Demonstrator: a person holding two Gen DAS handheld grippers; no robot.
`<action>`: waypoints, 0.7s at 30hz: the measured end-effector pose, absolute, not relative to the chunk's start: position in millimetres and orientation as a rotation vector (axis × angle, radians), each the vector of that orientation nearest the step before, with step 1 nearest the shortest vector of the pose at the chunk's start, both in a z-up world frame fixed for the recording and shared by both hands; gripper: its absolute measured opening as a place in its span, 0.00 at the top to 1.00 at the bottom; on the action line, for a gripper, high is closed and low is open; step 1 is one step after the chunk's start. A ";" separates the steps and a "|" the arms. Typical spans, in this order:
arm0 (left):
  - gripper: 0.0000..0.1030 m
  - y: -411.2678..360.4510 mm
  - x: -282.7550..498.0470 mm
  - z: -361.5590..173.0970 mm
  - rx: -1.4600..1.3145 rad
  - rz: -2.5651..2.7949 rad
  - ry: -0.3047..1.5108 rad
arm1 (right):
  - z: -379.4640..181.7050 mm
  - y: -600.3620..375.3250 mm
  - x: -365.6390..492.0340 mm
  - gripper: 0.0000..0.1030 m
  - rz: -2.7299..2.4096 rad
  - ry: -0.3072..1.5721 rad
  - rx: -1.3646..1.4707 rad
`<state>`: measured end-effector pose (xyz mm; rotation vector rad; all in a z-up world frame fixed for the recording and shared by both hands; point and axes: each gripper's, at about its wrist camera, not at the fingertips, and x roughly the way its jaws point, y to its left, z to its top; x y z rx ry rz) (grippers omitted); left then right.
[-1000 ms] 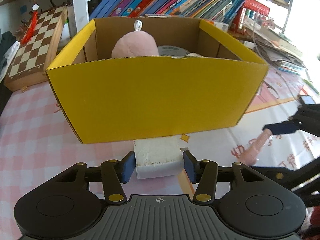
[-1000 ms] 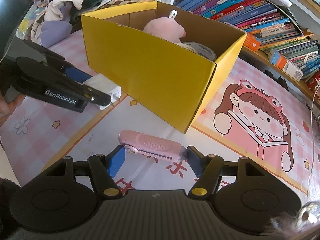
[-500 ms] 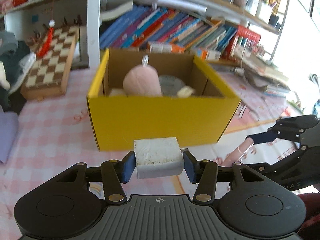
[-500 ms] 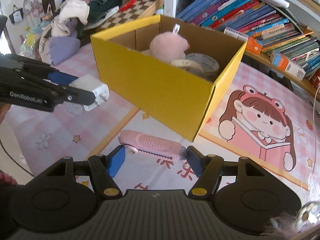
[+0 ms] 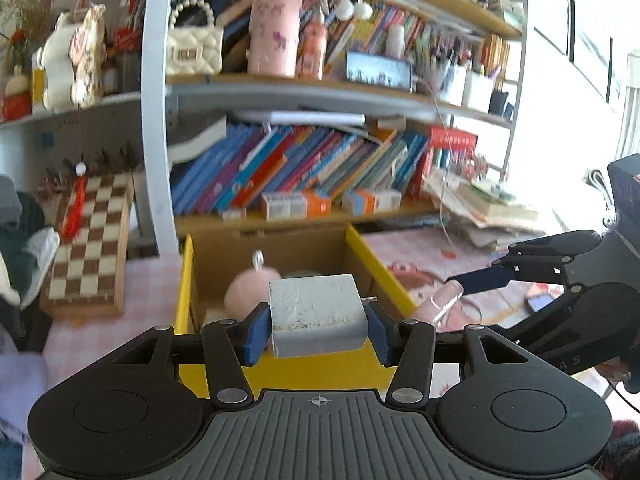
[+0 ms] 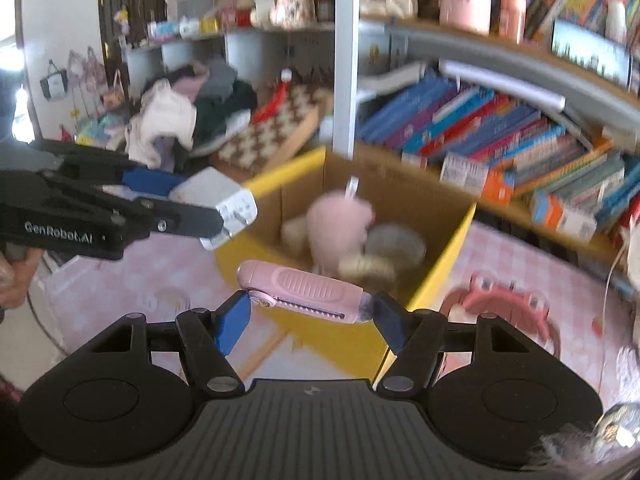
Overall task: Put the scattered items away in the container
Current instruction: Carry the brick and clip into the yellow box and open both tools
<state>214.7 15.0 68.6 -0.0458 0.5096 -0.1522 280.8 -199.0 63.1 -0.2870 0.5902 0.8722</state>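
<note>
My left gripper is shut on a white charger block, held in the air just above the near wall of the yellow cardboard box. The same charger block shows in the right wrist view with its prongs toward the box. My right gripper is shut on a pink utility knife, lying crosswise between the pads, over the near corner of the yellow box. Inside the box lie a pink plush ball, a tape roll and a smaller beige piece. The right gripper appears at the right of the left wrist view.
A bookshelf packed with books stands right behind the box. A chessboard leans at the left, with piled clothes beyond. The table wears a pink cartoon-printed cloth. A stack of papers lies at the right.
Both grippers have risen with their loads, from table height beside the box to above its rim. The views have tipped up, so the upper shelves now show.
</note>
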 end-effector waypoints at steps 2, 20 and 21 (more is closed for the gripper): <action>0.52 19.7 222.8 75.2 -0.053 -0.146 0.489 | 72.3 -196.1 289.8 0.36 0.869 0.553 -0.289; 0.52 29.8 291.4 62.8 -0.046 -0.069 0.514 | 67.9 -143.9 383.8 0.36 0.889 0.478 -0.442; 0.52 30.1 295.4 58.4 -0.046 -0.064 0.528 | 62.5 -140.3 389.9 0.36 0.888 0.488 -0.460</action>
